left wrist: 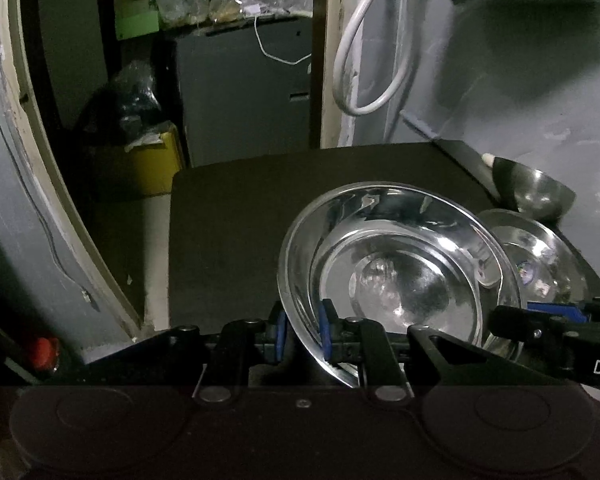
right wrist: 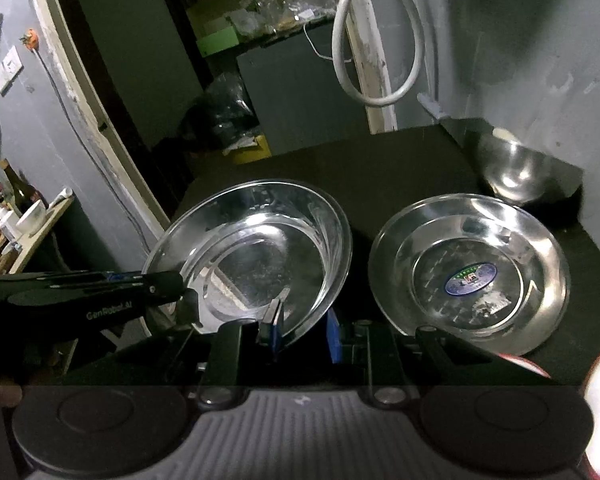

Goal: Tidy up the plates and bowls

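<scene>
While both grippers clamp its rim, plate (right wrist: 256,248) tilts.

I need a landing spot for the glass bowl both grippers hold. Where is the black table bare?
Bare: the table's far-left stretch beyond the glass bowl. Crowded: the right side, with the steel plate and steel bowl.

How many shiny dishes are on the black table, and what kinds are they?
Clear glass bowl, pinched at its rim by both tools: 1
Flat round steel plate with a blue sticker in the middle: 1
Small deep steel bowl at the far corner: 1
Total: 3 dishes
</scene>
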A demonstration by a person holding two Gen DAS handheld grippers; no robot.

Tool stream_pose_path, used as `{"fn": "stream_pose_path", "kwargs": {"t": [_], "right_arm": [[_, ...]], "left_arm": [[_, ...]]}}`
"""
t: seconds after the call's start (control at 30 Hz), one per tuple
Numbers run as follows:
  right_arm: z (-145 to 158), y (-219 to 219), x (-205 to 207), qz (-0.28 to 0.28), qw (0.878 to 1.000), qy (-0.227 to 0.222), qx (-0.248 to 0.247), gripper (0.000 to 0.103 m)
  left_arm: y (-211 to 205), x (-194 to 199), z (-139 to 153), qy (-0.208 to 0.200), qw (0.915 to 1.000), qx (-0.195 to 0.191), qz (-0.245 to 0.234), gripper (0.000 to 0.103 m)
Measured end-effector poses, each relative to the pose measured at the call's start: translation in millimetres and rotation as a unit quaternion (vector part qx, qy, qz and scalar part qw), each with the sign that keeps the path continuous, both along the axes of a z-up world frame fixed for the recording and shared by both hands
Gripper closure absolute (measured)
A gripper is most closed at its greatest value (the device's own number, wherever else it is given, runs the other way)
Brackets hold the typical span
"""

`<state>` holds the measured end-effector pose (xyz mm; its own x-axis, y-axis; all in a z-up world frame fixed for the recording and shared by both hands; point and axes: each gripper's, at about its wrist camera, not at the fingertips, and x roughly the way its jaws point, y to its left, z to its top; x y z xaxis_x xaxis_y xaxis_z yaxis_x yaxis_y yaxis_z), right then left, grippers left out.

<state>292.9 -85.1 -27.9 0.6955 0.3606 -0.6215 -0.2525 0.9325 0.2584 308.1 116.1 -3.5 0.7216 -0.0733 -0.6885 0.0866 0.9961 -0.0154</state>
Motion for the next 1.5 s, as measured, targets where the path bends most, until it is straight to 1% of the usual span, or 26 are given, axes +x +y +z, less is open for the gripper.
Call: {"fn": "stream_pose_path", "kwargs": {"t": [0.27, 0.53, 0.73, 0.9, 1.0, 1.33, 1.5], "right_arm": [[10.5, 2.6, -50.6, 0.009, 1.000, -0.001, 0.000, 0.077], [9.4, 8.8, -99.3, 0.009, 1.000, 0.013, -0.009, 0.077], [3.8, 9.3, -120.9, 0.008, 0.999, 0.030, -0.011, 0.077], [2.4, 14.3, -130.3, 0.011, 0.999, 0.040, -0.020, 0.077], [2.0, 17.9, -133.8, 0.011, 0.999, 0.045, -0.025, 0.077], [3.1, 24.8, -135.4, 0.007, 0.998, 0.052, -0.042, 0.076], [2.7, 26.6, -133.9, 0.006, 0.997, 0.054, -0.053, 0.076]], "left_arm": [[5.8, -47.6, 11.5, 0.000, 0.9999, 0.004, -0.011, 0.085], [11.6, -99.7, 6.4, 0.016, 0.9995, 0.009, -0.025, 0.083], [16.9, -121.8, -3.3, 0.032, 0.9990, 0.005, -0.030, 0.083], [18.5, -132.7, -9.1, 0.045, 0.9985, 0.008, -0.031, 0.081], [17.7, -137.4, -11.5, 0.046, 0.9982, 0.018, -0.033, 0.080], [13.1, -135.7, -13.4, 0.059, 0.9972, 0.033, -0.034, 0.077], [7.0, -131.0, -18.9, 0.067, 0.9964, 0.041, -0.033, 0.077]]}}
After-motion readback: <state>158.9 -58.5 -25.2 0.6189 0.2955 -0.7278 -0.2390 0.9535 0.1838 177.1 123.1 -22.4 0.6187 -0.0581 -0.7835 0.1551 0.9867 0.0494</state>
